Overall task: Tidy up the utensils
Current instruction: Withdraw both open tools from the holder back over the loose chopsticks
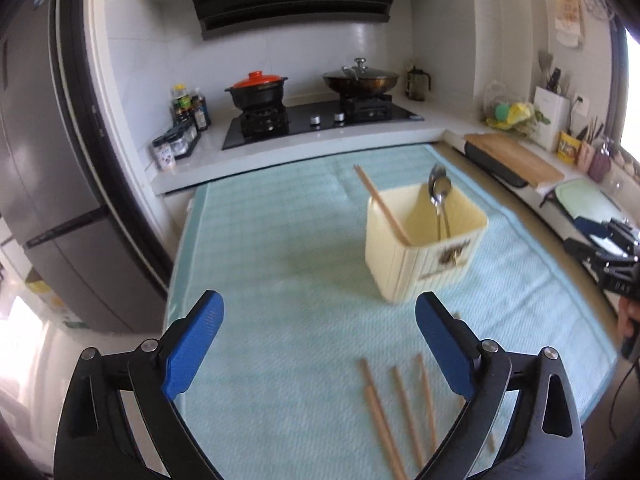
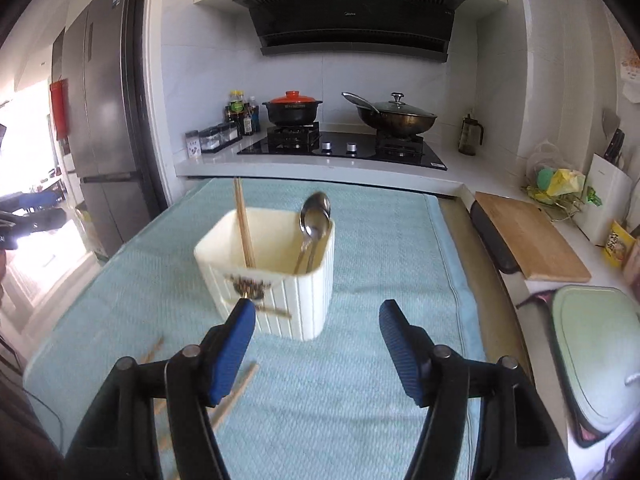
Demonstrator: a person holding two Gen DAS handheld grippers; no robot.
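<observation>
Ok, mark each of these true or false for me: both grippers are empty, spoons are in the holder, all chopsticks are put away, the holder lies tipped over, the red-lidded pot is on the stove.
1. Left gripper and right gripper are empty: true.
2. Spoons stand in the holder: true.
3. All chopsticks are put away: false, several chopsticks lie on the towel.
4. The holder lies tipped over: false, it stands upright.
5. The red-lidded pot sits on the stove: true.
</observation>
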